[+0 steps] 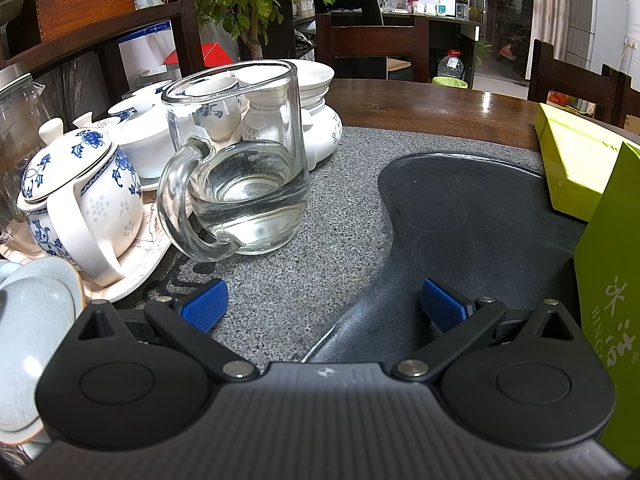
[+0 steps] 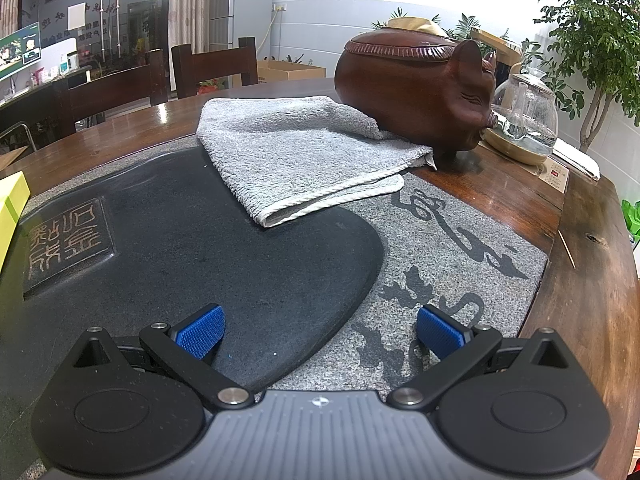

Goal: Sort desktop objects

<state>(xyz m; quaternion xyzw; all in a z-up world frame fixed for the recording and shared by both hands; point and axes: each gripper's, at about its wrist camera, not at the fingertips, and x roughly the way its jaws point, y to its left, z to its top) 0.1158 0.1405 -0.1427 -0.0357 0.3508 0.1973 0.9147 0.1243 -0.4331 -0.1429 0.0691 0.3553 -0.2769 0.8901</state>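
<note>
In the left wrist view a clear glass pitcher [image 1: 244, 160] with a handle stands upright on the grey stone tea tray [image 1: 344, 184], holding a little water. My left gripper [image 1: 324, 306] is open just in front of it, with nothing between the blue pads [image 1: 204, 306]. A blue-and-white teapot [image 1: 80, 200] stands to the pitcher's left. In the right wrist view a folded grey towel [image 2: 304, 152] lies across the tray's dark basin [image 2: 200, 240] and the wooden table. My right gripper [image 2: 320, 336] is open and empty, well short of the towel.
White cups and bowls [image 1: 248, 108] crowd behind the pitcher, and a pale celadon cup [image 1: 32, 320] is at the near left. Green boxes [image 1: 580, 160] stand at the right. A wooden pig figure [image 2: 416, 88] and a glass kettle [image 2: 524, 116] sit beyond the towel.
</note>
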